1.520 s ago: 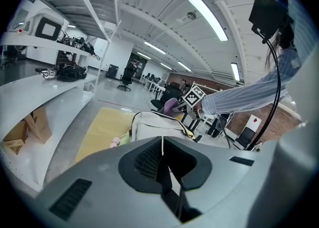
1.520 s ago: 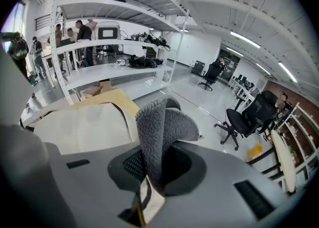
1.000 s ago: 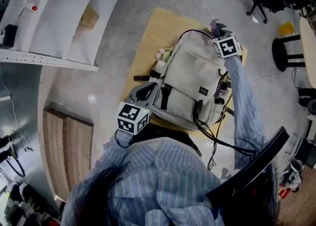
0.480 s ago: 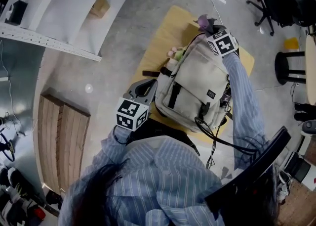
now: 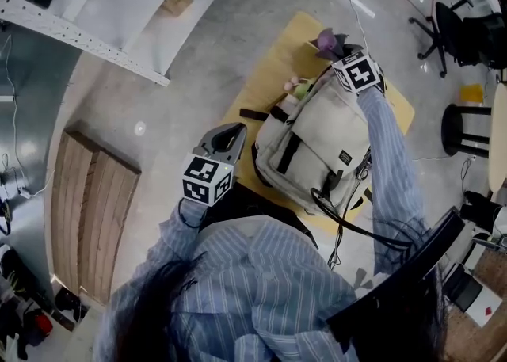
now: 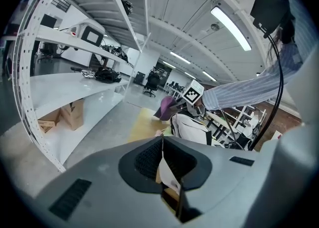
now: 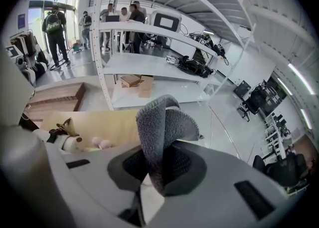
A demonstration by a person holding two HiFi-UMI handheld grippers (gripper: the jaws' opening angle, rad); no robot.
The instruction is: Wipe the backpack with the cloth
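The beige backpack [image 5: 317,142] sits on the yellow desk [image 5: 273,67], with small pink and green items [image 5: 295,87] just beside its upper left corner; the right gripper [image 7: 157,164] is at the backpack's top end, its jaws clamped on a grey cloth [image 7: 162,127] (it looks purplish in the head view) that sticks up out of them; the left gripper [image 5: 228,139] hangs near the backpack's left side, its jaws pressed together with nothing between them.
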